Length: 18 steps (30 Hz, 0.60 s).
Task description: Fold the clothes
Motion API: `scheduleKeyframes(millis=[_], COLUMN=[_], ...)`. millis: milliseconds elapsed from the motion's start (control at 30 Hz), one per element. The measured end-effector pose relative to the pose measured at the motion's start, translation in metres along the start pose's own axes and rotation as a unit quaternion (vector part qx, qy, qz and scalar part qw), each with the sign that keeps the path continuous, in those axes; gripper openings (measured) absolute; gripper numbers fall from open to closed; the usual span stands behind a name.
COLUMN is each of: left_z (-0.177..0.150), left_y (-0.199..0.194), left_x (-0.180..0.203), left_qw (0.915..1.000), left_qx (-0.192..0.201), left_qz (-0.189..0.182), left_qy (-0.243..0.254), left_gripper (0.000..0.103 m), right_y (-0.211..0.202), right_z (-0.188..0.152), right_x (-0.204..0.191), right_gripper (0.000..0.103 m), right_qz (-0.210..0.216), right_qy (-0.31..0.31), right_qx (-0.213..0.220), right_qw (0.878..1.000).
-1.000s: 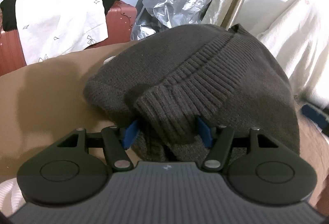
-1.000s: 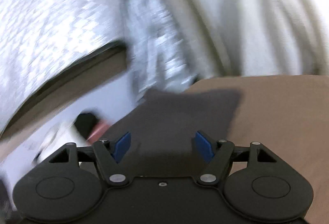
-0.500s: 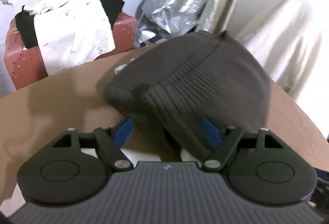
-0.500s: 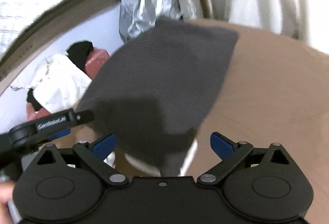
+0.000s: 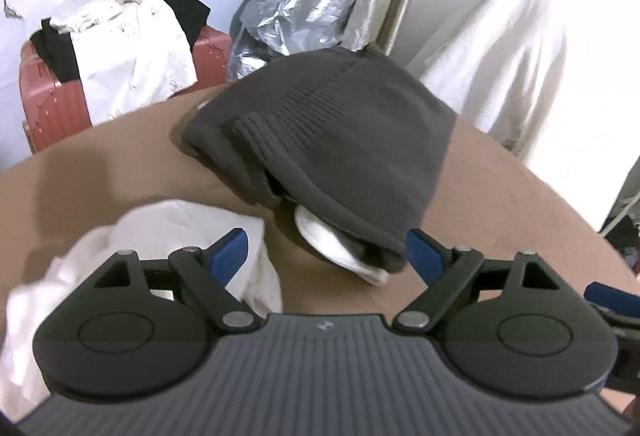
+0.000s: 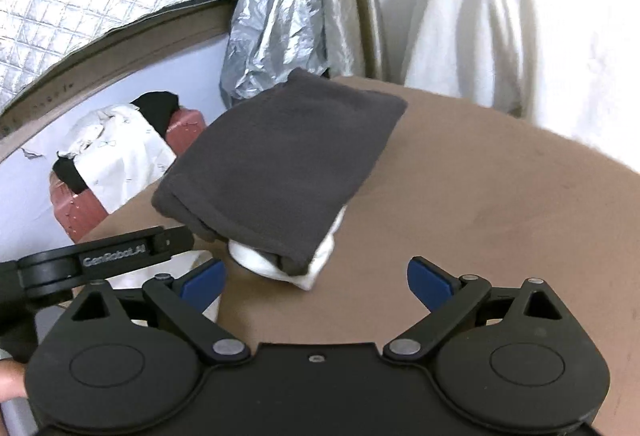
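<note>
Opening wider with the left gripper [image 5: 326,252], nothing between its blue pads; holding the right gripper [image 6: 316,278] spread wide and empty. Hovering both just before the folded dark grey sweater [image 6: 280,156], lying on the brown table [image 6: 480,196] over a white garment [image 6: 316,268], another white cloth [image 5: 168,232] lying beside.

Brown worktop [image 5: 120,164]: folded dark grey knit sweater [image 5: 340,132] lying on it, white garment [image 5: 344,252] poking out beneath; crumpled white cloth [image 5: 168,228] beside.
</note>
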<state>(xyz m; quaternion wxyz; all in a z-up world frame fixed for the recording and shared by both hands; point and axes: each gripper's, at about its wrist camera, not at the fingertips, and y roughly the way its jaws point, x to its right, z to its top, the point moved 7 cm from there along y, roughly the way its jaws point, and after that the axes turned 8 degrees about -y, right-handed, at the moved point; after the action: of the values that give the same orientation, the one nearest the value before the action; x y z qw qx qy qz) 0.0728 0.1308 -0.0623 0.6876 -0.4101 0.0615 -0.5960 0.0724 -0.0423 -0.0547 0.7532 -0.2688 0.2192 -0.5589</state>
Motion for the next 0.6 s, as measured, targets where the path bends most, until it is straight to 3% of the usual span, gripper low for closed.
scheduleKeyframes(millis=[167,267,433,600], left_z=[-0.011,-0.024,-0.040,-0.048], left_y=[-0.020,-0.030,-0.042,-0.041], left_x=[0.002,0.013,0.024,0.034], left_qw=[0.9999,0.9997,0.9976,0.9971], left_qx=[0.009,-0.001,0.005,-0.012], left_qz=[0.005,-0.009,0.017,0.006], left_qy=[-0.009,0.024,0.067,0.076], left_gripper=[0.093,0.094,0.098,0.098], right_y=[-0.025,-0.033,-0.041,-0.049], right_z=[-0.015,-0.025,-0.039,-0.045], right_x=[0.012,0.019,0.032,0.041], right_gripper=[0.102,0.103,0.103,0.103], right_qz=[-0.015,-0.016,-0.031,-0.051], right_qy=[0.011,0.034,0.067,0.075], right_qx=[0.015,0.015,0.000,-0.001], right_qw=[1.000,0.999,0.997,0.996])
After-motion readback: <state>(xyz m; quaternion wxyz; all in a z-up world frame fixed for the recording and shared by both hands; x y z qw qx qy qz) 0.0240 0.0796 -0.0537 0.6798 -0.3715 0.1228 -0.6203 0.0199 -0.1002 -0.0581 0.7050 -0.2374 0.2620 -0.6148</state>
